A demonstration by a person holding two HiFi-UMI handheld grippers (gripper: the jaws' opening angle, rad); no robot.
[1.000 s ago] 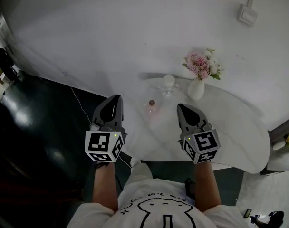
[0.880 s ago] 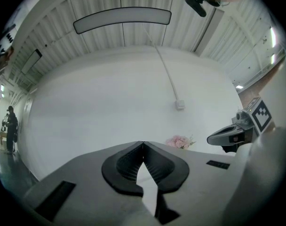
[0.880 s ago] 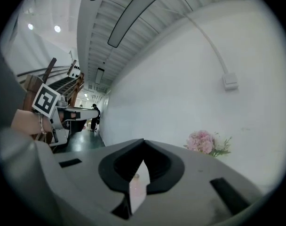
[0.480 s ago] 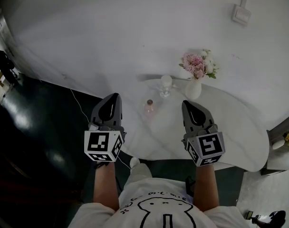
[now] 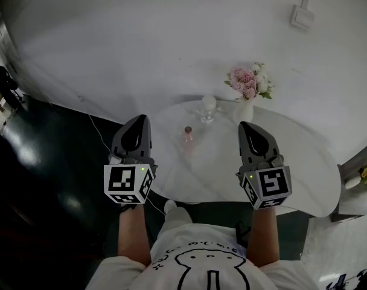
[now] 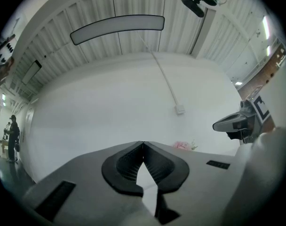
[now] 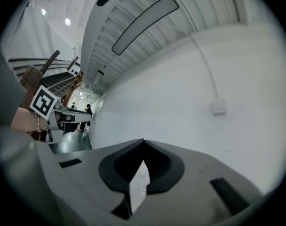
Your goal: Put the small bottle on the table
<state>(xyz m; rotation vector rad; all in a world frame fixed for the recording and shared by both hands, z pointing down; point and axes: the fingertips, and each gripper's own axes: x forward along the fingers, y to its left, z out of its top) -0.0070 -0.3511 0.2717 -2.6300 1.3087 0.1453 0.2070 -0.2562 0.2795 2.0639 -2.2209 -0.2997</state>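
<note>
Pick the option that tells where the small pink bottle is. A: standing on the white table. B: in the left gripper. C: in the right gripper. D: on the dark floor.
A: the bottle stands on the table, apart from the left gripper and the right gripper.

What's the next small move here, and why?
Probably none on the bottle. The small bottle already stands upright on the table, apart from both grippers. The left gripper and the right gripper are shut with nothing between their jaws, held near the table's near edge. I'd just draw both back a little, staying clear of the bottle.
</note>
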